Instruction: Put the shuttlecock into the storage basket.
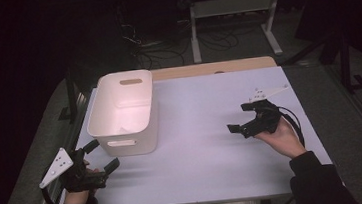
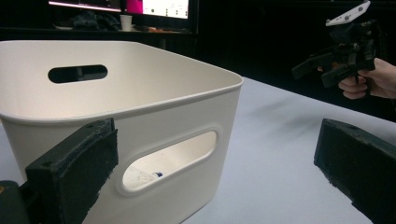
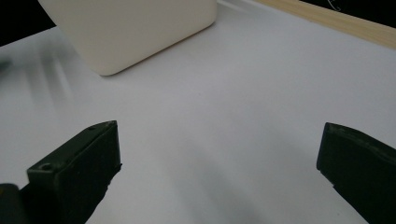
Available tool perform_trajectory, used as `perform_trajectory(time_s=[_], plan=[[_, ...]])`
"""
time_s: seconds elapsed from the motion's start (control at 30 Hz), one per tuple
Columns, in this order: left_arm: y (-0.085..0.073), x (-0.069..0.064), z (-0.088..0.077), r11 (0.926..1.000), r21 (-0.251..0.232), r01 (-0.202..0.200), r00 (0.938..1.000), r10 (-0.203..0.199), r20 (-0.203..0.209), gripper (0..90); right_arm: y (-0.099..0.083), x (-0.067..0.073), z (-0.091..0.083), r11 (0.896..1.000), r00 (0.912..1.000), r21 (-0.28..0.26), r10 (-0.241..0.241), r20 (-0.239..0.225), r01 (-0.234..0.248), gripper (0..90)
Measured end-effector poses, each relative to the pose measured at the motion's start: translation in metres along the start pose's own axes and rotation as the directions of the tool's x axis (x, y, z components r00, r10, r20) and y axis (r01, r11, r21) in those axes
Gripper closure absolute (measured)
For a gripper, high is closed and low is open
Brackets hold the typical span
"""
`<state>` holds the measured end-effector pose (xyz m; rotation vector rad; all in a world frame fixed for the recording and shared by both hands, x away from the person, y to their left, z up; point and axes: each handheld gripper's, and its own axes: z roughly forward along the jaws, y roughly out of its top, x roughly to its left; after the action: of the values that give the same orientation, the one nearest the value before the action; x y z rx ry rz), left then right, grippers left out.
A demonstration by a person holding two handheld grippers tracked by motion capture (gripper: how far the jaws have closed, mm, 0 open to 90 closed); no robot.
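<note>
You are holding your left claw (image 1: 102, 155) wide open and empty just beside the bin (image 1: 124, 112), nearing its handle slot. Your right claw (image 1: 244, 116), also gaping, empty, is waiting well apart. Next, close in on the rim.

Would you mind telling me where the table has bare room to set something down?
The widest free patch lies between the white bin and the right gripper. It is tightest where the left gripper sits beside the bin's near wall.

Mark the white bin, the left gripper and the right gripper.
white bin (image 1: 101, 120): high view, left wall of the bin.
left gripper (image 1: 105, 155): high view, midway between its open fingertips.
right gripper (image 1: 238, 117): high view, midway between its open fingertips.
</note>
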<state>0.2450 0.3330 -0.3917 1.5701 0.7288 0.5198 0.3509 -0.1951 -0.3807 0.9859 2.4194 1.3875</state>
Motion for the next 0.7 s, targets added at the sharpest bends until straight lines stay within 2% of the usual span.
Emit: perform_trajectory(time_s=[0.47,0.7], plan=[[0.0,0.0,0.0,1.0,0.001,-0.002,1.0,0.002,-0.003,0.0,-0.021,-0.002,-0.014,1.0,0.999,-0.02,0.0,0.044,0.001,0.0],[0.0,0.0,0.0,1.0,0.0,-0.001,1.0,0.001,-0.004,0.0,-0.034,-0.002,-0.024,0.998,0.9977,-0.057,0.008,0.067,-0.005,0.0]])
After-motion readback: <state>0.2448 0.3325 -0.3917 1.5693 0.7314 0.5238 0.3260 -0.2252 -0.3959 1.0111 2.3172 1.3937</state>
